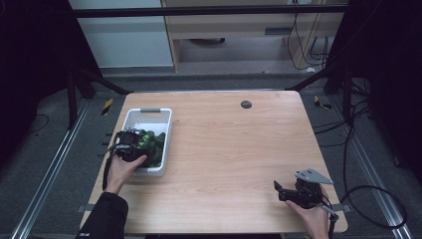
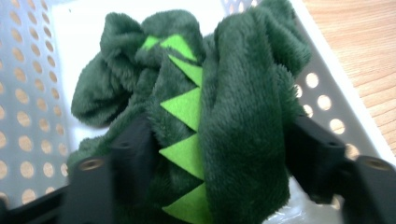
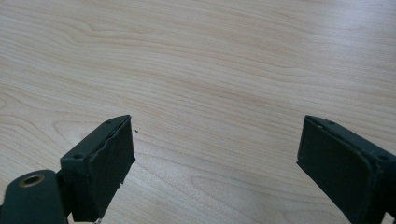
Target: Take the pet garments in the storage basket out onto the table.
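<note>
- My left gripper (image 2: pixel 219 154) clamps the green plush toy (image 2: pixel 210 107) between both jaws, inside the white basket (image 2: pixel 28 93).
- I think the pads press it; the fur hides them.
- My right gripper (image 3: pixel 215 163) gapes over bare table (image 3: pixel 210 60).

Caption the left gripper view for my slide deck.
Left gripper shut on dark green plush toy with lime felt spikes, inside white perforated plastic basket.

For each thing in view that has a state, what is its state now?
green plush toy: inside the basket, squeezed between the left gripper's jaws.
white basket: upright on the table, holding the toy.
left gripper: shut on the toy.
right gripper: open, empty, over bare table.
</note>
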Motion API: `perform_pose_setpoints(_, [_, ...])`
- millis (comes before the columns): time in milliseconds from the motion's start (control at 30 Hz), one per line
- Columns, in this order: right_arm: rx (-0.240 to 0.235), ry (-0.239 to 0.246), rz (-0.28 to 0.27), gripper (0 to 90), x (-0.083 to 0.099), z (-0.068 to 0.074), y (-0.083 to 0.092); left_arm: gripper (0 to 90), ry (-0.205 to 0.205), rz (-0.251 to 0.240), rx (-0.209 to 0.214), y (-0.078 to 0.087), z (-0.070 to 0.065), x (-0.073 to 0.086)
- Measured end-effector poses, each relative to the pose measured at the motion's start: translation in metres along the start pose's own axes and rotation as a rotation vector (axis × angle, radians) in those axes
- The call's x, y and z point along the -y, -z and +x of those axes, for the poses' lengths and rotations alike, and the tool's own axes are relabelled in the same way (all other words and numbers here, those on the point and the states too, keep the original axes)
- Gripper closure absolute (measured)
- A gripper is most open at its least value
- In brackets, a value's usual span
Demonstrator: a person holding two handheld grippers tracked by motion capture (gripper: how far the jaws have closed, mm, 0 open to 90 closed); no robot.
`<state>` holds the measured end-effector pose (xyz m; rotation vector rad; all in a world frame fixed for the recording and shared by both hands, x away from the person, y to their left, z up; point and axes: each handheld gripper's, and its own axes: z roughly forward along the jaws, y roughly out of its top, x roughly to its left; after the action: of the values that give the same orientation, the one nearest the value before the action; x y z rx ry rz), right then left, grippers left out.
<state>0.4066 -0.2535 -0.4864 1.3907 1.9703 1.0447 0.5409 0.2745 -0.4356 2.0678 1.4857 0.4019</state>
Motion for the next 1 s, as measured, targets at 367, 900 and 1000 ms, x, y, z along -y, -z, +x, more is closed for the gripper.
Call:
perform_pose_setpoints(367, [-0.009,-0.002,0.002,10.8,-0.001,0.0,0.0,70.1,0.01,0.048,0.009,-0.001,0.003,0.001])
perform_pose_setpoints(900, [-0.012,0.011,0.002,11.0,0.0,0.0,-0.001,82.3,-0.041,0.005,-0.009,0.022,-0.001,-0.005])
perform_pose_setpoints(1000, [-0.013,0.012,0.002,10.9,0.0,0.0,-0.001,82.6,-0.051,-0.022,-0.01,0.033,-0.002,-0.008])
